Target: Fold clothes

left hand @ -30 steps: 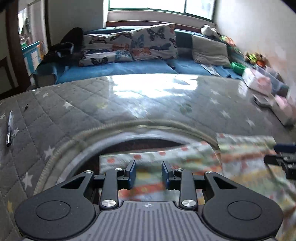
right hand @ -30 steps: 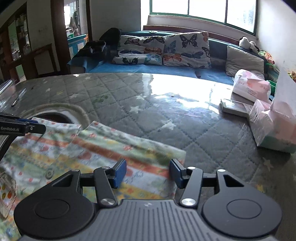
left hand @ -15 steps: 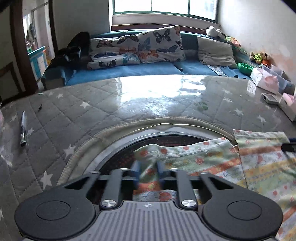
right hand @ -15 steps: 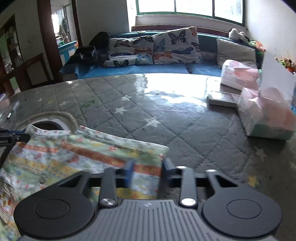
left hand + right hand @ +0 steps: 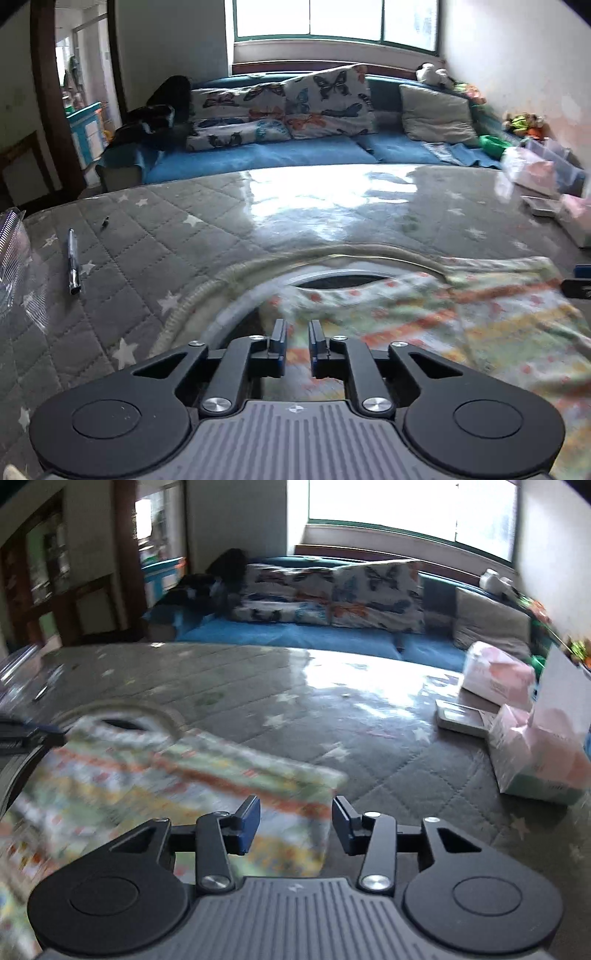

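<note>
A striped, flower-print garment [image 5: 461,325] lies on the grey quilted table cover, over a round opening. It also shows in the right wrist view [image 5: 166,786], blurred by motion. My left gripper [image 5: 297,345] sits at the garment's left edge with its jaws nearly shut; whether cloth is pinched between them is unclear. My right gripper [image 5: 295,821] is open over the garment's right front corner and holds nothing. The right gripper's tip shows at the right edge of the left wrist view [image 5: 581,282].
A pen [image 5: 73,260] lies on the cover [image 5: 147,229] at the left, next to a clear plastic bag [image 5: 11,254]. Pink tissue packs [image 5: 539,753] and a flat box [image 5: 463,720] stand at the right. A blue sofa with butterfly pillows [image 5: 280,110] lies beyond the table.
My right gripper, which had closed on the garment's corner, has opened. My left gripper closed half a second ago and stays almost shut. The garment has shifted and looks blurred.
</note>
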A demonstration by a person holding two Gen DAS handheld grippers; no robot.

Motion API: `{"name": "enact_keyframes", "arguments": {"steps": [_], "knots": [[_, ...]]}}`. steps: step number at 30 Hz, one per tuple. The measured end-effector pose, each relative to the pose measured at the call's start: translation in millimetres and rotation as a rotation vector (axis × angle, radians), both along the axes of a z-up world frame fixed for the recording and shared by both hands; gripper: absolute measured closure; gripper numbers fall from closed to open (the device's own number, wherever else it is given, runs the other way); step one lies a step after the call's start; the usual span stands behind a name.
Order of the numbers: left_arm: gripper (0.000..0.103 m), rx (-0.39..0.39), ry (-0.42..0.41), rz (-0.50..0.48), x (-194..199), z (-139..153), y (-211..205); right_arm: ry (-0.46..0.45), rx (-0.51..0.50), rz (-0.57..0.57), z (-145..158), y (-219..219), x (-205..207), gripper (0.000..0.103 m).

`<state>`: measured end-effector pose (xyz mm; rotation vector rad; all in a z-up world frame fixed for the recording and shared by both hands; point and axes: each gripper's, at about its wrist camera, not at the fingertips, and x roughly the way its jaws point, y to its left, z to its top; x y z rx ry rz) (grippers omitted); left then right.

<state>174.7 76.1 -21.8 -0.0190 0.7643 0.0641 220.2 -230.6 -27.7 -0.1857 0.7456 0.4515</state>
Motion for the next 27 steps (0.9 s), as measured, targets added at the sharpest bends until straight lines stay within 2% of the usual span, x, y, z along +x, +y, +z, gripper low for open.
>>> {"name": "enact_keyframes", "arguments": {"steps": [2,4,10,14,17,21,23,25,27], "knots": [[0.074,-0.014,-0.001,-0.033,-17,4,-8,0.009,-0.004,0.048,3,3,-18,0.049],[0.068,-0.024,-0.003,-0.069,-35,6,-18,0.016,-0.012,0.094,4,7,-37,0.048],[0.063,-0.034,0.009,-0.168,-91,0,-51,0.036,-0.055,0.252,-2,28,-103,0.043],[0.063,-0.040,0.006,-0.216,-123,-5,-67,0.028,-0.057,0.306,-4,34,-139,0.041],[0.063,-0.041,0.015,-0.236,-142,-13,-76,0.034,-0.078,0.324,-10,35,-160,0.040],[0.063,-0.001,-0.009,-0.246,-160,-19,-87,0.015,-0.096,0.326,-13,30,-179,0.040],[0.063,-0.008,-0.023,-0.237,-165,-17,-87,-0.002,-0.088,0.313,-10,26,-185,0.040],[0.059,-0.017,-0.037,-0.228,-169,-14,-87,-0.013,-0.076,0.297,-8,22,-190,0.038],[0.058,-0.037,-0.042,-0.218,-172,-14,-85,0.009,-0.065,0.280,-14,17,-193,0.038]]}}
